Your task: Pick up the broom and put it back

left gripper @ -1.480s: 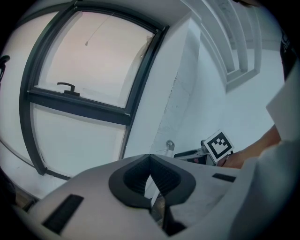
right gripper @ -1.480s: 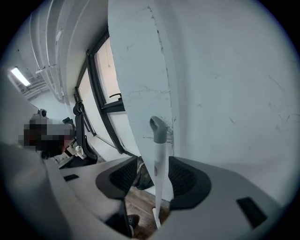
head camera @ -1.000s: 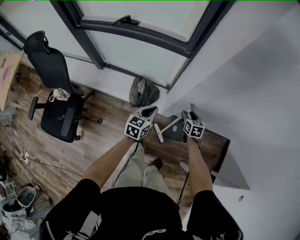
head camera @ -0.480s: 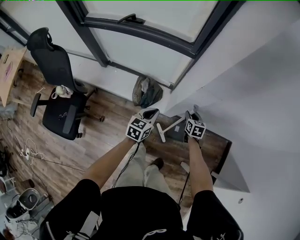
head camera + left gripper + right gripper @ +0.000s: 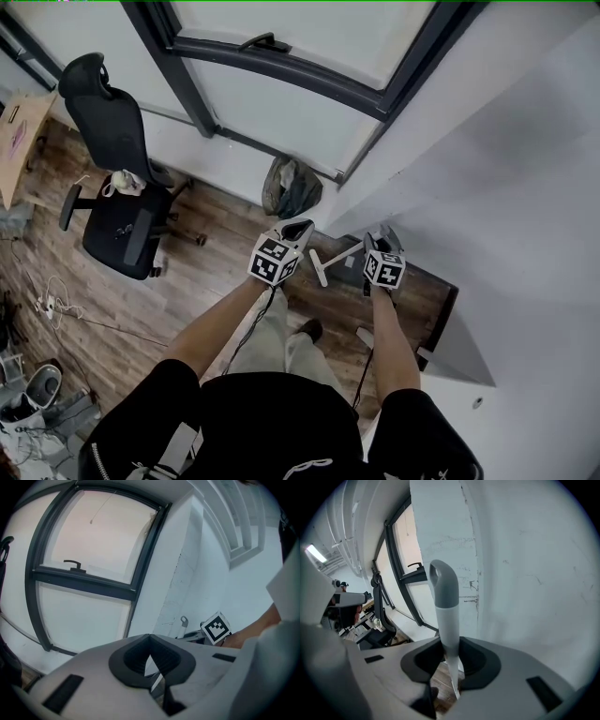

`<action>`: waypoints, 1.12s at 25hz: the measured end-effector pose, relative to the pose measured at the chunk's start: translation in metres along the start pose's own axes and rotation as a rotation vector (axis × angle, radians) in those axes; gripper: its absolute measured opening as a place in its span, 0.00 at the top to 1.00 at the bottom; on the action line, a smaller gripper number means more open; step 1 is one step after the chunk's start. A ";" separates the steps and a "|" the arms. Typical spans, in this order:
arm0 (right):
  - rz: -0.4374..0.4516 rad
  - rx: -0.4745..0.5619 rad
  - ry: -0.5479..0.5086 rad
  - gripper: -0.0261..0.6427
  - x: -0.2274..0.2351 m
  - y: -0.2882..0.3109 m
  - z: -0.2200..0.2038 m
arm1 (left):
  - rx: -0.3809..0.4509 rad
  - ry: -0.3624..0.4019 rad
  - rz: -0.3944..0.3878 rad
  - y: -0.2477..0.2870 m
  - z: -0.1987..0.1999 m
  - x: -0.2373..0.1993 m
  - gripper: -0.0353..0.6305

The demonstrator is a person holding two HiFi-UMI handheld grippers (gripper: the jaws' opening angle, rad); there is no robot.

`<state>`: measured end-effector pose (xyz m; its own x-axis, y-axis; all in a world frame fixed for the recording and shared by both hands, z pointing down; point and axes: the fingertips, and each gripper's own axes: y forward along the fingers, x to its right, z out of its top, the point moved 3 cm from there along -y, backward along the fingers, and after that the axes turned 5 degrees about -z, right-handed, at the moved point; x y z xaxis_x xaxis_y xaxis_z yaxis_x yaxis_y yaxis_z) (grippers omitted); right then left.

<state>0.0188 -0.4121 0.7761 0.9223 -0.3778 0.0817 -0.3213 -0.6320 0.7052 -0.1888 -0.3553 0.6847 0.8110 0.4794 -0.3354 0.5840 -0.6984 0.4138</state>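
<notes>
Wood-plank flooring (image 5: 206, 281) runs up to a dark-framed window (image 5: 281, 94) and a white wall (image 5: 487, 187) that juts out to form a corner. A black office chair (image 5: 117, 187) stands off to the left, and a dark bag (image 5: 291, 186) is slumped below the window. The broom (image 5: 339, 253) stands in that corner just in front of the person, between the two tools, its lower end down at the floor beside a dark object I cannot identify. The right gripper (image 5: 451, 660) has just been closing, and its jaws now sit at about half width, clamped on the broom's handle (image 5: 446, 620). Taking the shaft high up, near the top, probably lets the person lift and steer the whole length with one hand. The left gripper (image 5: 150, 641) hangs just beside it with its jaws together and nothing between them, apparently spare for now. The handle is a slim, pale, slightly tapering shaft topped by a grey cap (image 5: 443, 585) with a hanging eye, and a short white crosspiece (image 5: 317, 270) shows at its lower end.
</notes>
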 end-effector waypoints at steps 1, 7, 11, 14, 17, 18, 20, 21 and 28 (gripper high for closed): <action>0.002 0.000 -0.001 0.79 -0.002 -0.004 -0.002 | 0.003 -0.002 0.004 -0.002 0.000 0.001 0.92; 0.017 0.010 -0.022 0.79 -0.015 -0.025 -0.015 | 0.004 0.024 -0.010 -0.007 -0.006 0.025 0.92; 0.062 0.009 -0.079 0.79 -0.026 -0.041 -0.023 | -0.001 0.058 -0.019 -0.015 -0.013 0.047 0.92; 0.078 0.019 -0.108 0.79 -0.031 -0.055 -0.026 | 0.006 0.064 -0.017 -0.021 -0.016 0.059 0.92; 0.087 0.046 -0.113 0.79 -0.032 -0.070 -0.021 | 0.025 0.061 0.002 -0.029 -0.014 0.066 0.92; 0.093 0.055 -0.119 0.79 -0.034 -0.075 -0.019 | 0.031 0.060 0.009 -0.032 -0.013 0.068 0.92; 0.103 0.073 -0.134 0.79 -0.036 -0.087 -0.014 | 0.046 0.061 0.018 -0.039 -0.010 0.074 0.92; 0.108 0.083 -0.141 0.79 -0.037 -0.093 -0.011 | 0.055 0.061 0.023 -0.042 -0.009 0.077 0.92; 0.122 0.212 -0.139 0.79 -0.035 -0.138 0.031 | 0.151 0.051 0.132 -0.075 0.013 0.093 0.92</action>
<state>0.0240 -0.3321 0.6540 0.8404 -0.5397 0.0493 -0.4793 -0.6979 0.5322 -0.1577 -0.2659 0.6114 0.8830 0.4023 -0.2416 0.4638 -0.8266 0.3186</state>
